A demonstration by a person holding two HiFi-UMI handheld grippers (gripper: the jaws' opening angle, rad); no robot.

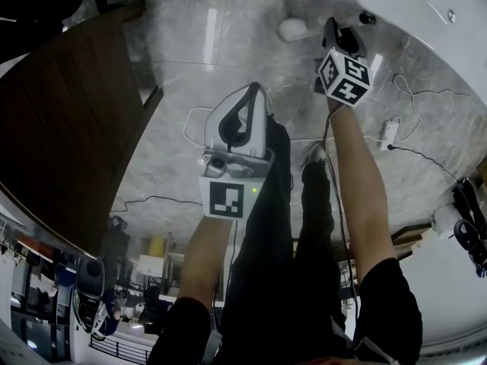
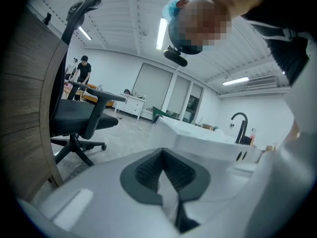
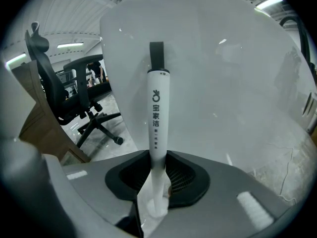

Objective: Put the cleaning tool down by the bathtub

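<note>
The cleaning tool (image 3: 157,118) is a white stick handle with grey print and a black hanging loop at its far end. My right gripper (image 3: 157,182) is shut on its lower part, and the handle points up against the white bathtub wall (image 3: 223,83). In the head view the right gripper (image 1: 335,30) hangs low over the floor just left of the bathtub (image 1: 426,10); the tool is mostly hidden there. My left gripper (image 1: 251,91) is held in front of the person's legs, shut, with nothing between its fingers. The left gripper view shows the bathtub (image 2: 198,135) and its black faucet (image 2: 240,123).
A dark wooden tabletop (image 1: 61,128) fills the left. Cables (image 1: 415,90) and a white adapter (image 1: 389,131) lie on the grey floor near the tub, with a small white round object (image 1: 291,29) left of the right gripper. A black office chair (image 2: 74,118) stands nearby, a person (image 2: 81,71) far behind.
</note>
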